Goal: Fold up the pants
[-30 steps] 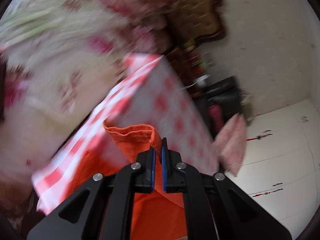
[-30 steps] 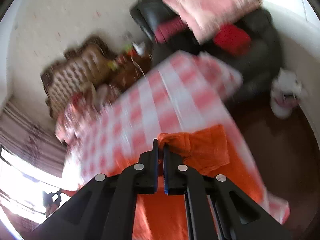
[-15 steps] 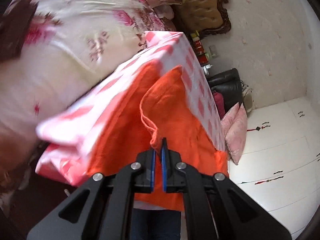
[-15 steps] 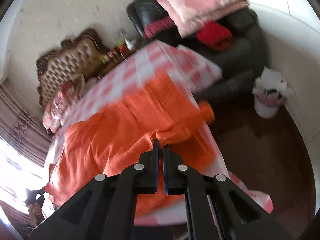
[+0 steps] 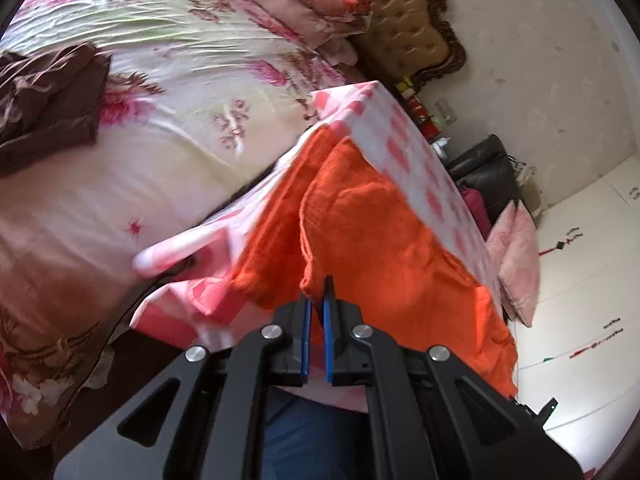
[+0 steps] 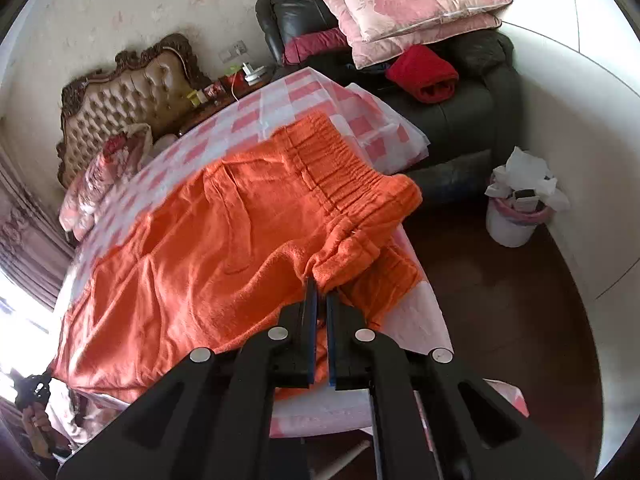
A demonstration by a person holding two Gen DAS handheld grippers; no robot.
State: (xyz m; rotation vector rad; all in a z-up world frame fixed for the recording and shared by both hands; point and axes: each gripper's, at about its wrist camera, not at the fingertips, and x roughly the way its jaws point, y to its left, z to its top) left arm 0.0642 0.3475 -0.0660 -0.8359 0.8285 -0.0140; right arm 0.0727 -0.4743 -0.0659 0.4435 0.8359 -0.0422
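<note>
The orange pants (image 6: 224,232) lie spread over a table covered by a pink-and-white checked cloth (image 6: 304,92), with the elastic waistband (image 6: 340,172) just ahead and to the right of the right gripper (image 6: 320,292). That gripper's jaws are pinched nearly closed on a bunched corner of the waistband. The left gripper (image 5: 316,292) is likewise clamped almost shut on an edge of the orange fabric directly ahead of its tips, at what looks like the leg end, though the hem itself is hard to make out.

The main risk appears to be the grip itself: each gripper holds only a thin pinch at the very edge of the cloth, so a pull along the table could let the fabric slip free and drop the fold unevenly. Part of the pants hangs over the near table edge below the right gripper, and their weight there could drag the garment off toward the floor. The checked cloth sits loose and rumpled to the left of the left gripper; dragging the pants might shift it too.
</note>
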